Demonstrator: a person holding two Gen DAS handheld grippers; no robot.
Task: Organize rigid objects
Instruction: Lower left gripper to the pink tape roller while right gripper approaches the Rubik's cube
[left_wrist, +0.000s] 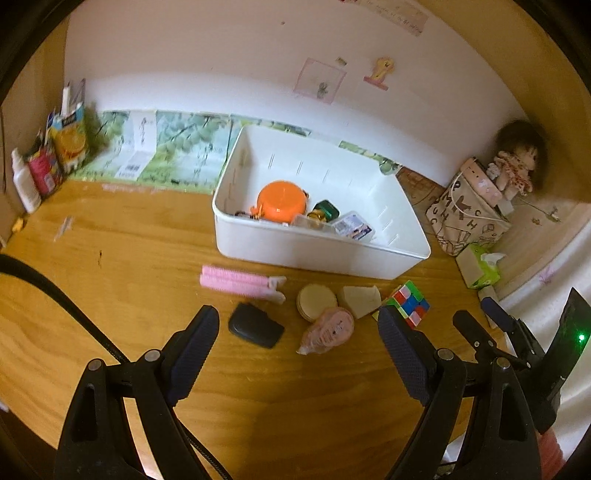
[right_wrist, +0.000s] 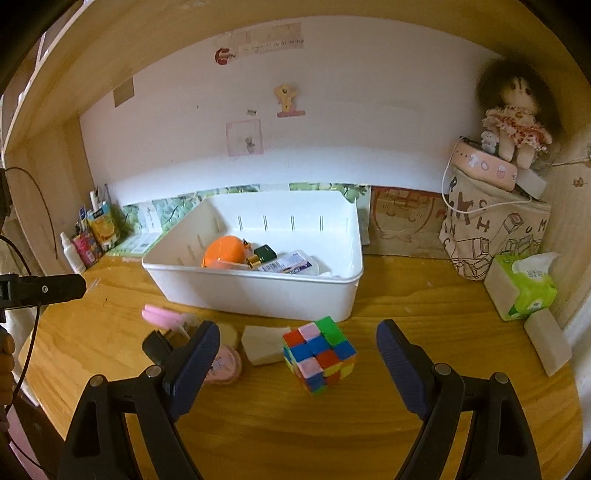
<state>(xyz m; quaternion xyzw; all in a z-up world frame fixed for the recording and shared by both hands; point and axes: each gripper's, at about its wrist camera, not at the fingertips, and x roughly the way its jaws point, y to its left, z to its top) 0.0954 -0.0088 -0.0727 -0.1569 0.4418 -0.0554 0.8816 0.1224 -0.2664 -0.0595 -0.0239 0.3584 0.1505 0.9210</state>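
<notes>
A white bin (left_wrist: 314, 254) (right_wrist: 258, 295) stands on the wooden desk and holds an orange round container (left_wrist: 282, 201) (right_wrist: 223, 251), a green-capped bottle (left_wrist: 325, 211) and a small clear box (left_wrist: 352, 226). In front of it lie a pink clip (left_wrist: 236, 281), a black case (left_wrist: 255, 325), a round wooden disc (left_wrist: 316, 300), a pink packet (left_wrist: 327, 330), a beige wedge (left_wrist: 360, 299) (right_wrist: 264, 343) and a colour cube (left_wrist: 408, 302) (right_wrist: 319, 354). My left gripper (left_wrist: 297, 332) is open above the black case and pink packet. My right gripper (right_wrist: 297, 350) is open around the cube, not touching it.
Bottles and cartons (left_wrist: 48, 162) stand at the back left. A printed bag (right_wrist: 495, 229) with a doll (right_wrist: 513, 125) on it stands at the back right, beside a green tissue pack (right_wrist: 521, 288) and a white block (right_wrist: 546, 339). The right gripper shows in the left wrist view (left_wrist: 517, 332).
</notes>
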